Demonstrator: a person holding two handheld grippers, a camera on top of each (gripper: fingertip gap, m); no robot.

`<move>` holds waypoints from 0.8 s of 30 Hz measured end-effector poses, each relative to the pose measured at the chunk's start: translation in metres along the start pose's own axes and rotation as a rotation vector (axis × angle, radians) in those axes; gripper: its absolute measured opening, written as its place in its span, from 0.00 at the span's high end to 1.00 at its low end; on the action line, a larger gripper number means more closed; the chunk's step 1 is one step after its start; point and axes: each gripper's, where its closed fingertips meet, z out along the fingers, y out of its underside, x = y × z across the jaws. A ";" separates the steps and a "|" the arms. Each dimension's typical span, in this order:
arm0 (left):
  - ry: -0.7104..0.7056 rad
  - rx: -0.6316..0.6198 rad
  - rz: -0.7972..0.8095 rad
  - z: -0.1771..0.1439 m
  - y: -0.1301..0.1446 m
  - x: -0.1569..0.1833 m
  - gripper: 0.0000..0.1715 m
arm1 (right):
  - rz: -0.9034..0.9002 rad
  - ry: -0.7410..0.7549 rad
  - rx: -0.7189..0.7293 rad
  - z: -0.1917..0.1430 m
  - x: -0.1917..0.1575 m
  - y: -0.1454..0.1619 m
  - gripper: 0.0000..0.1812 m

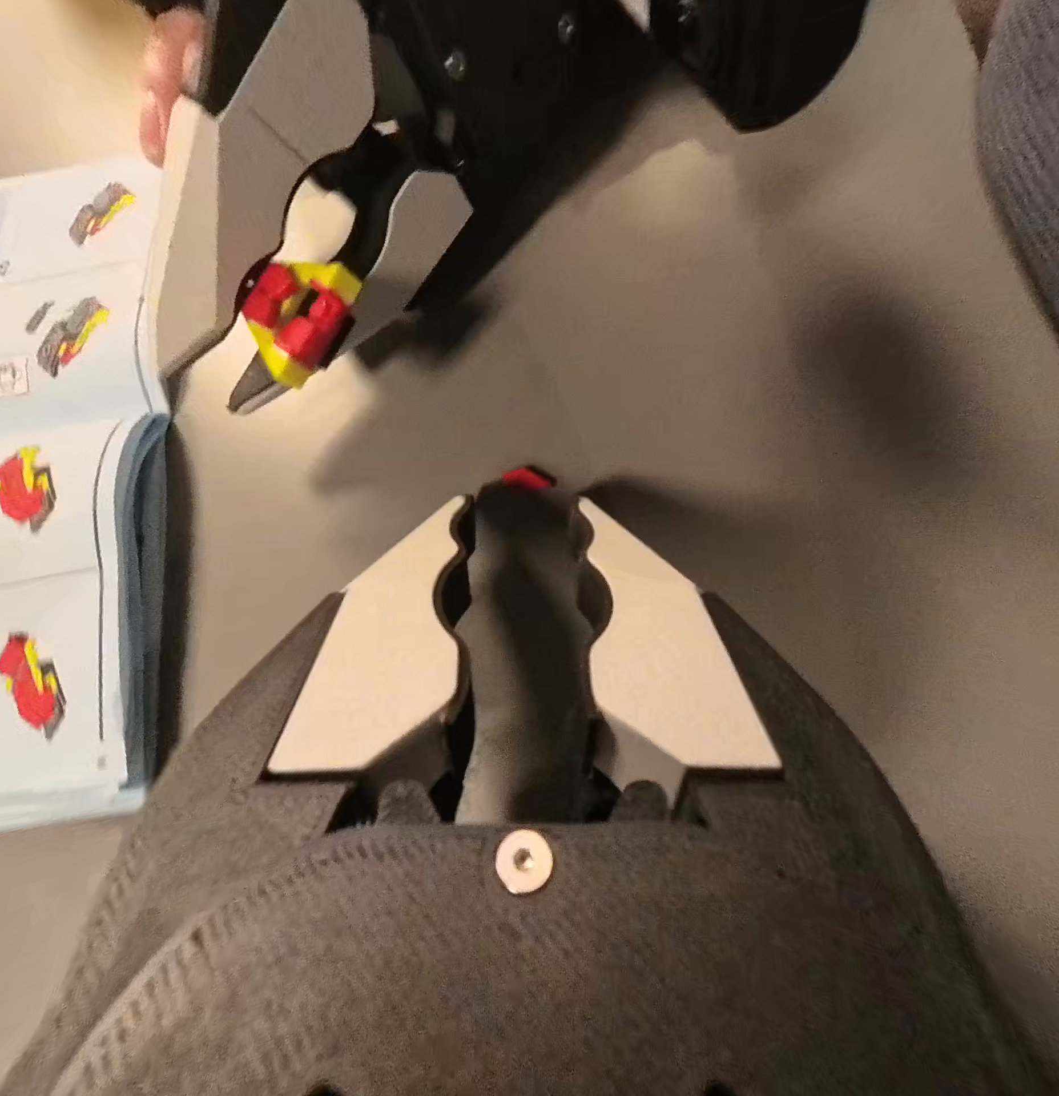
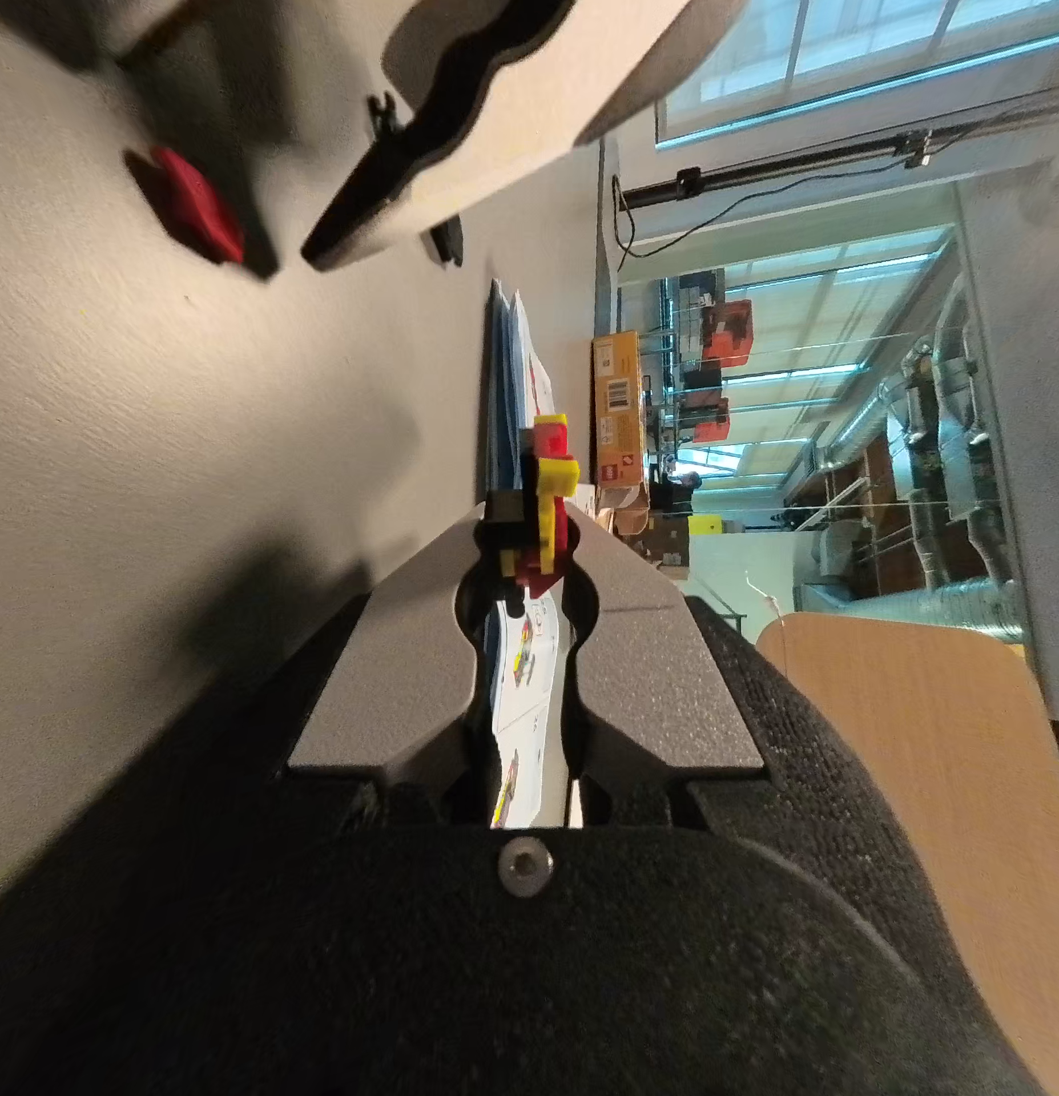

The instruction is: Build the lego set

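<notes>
- The half-built red, yellow and black plastic brick model [image 2: 536,504] sits at the centre of the right wrist view, clamped between the tips of the right gripper [image 2: 524,534]. The same model appears in the upper left of the left wrist view, studs facing the camera. Judged from that pose, it is held off the table so the next piece can be pressed onto it.
- A small loose red brick [image 1: 524,475] lies on the pale grey tabletop [image 1: 722,415] just beyond the tips of the left gripper [image 1: 525,504]. In the right wrist view this piece is a blurred red shape at upper left, close to one cream-faced finger of the left gripper.
- The left gripper's fingers stand slightly apart with nothing between them. They seem to be lining up on the red brick, which I take to be the next part to collect.
- An open white instruction booklet [image 1: 46,474] with coloured step drawings lies flat along the left edge of the left wrist view, beside both grippers, probably so the steps can be checked while building.
- An orange cardboard box [image 2: 619,409] stands past the booklet, right of centre in the right wrist view. It carries a barcode label and a small red logo; I leave its wording out. The booklet's small print is too blurred to read.
</notes>
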 end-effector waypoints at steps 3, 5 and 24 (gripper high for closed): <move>0.088 0.010 0.122 0.006 -0.005 0.003 0.78 | 0.006 -0.004 -0.013 0.001 0.000 0.004 0.91; 0.149 0.011 0.147 0.009 -0.008 0.005 0.77 | 0.008 -0.006 -0.020 0.001 -0.001 0.006 0.91; 0.004 0.046 -0.246 -0.001 0.000 0.008 0.84 | 0.019 -0.013 -0.020 0.002 -0.002 0.007 0.91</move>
